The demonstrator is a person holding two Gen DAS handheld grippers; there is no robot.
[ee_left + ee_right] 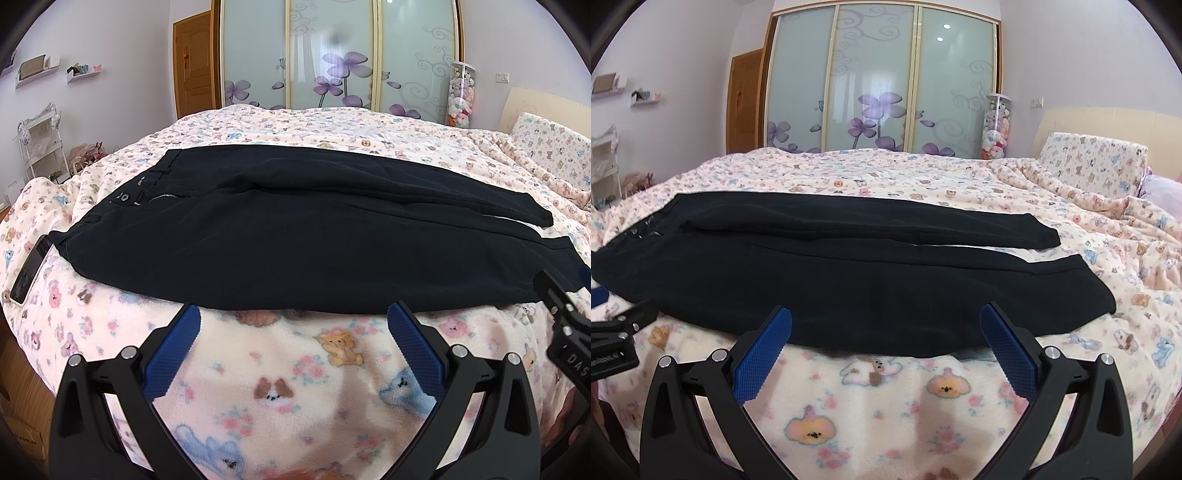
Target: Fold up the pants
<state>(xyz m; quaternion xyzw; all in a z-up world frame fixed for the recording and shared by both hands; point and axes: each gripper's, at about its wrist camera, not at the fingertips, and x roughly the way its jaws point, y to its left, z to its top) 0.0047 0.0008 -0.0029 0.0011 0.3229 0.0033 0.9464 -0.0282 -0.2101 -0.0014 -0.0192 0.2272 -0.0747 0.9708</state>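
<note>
Both wrist cams low, near, sharing pants (295,236).

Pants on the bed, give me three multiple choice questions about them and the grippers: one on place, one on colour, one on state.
1. Which way does the waistband of the pants point, seen from the grippers?
A. Left
B. Right
C. Toward the wardrobe

2. What colour are the pads on the gripper fingers?
A. Red
B. Blue
C. Yellow

3. How do the left gripper and right gripper stand?
A. Both open, holding nothing
B. Both shut on the pants
C. One open, one shut

Answers:
1. A, the zipper and button sit at the left end.
2. B, the textured pads are blue.
3. A, the fingers are spread wide over the blanket, just short of the pants' near edge.
</note>
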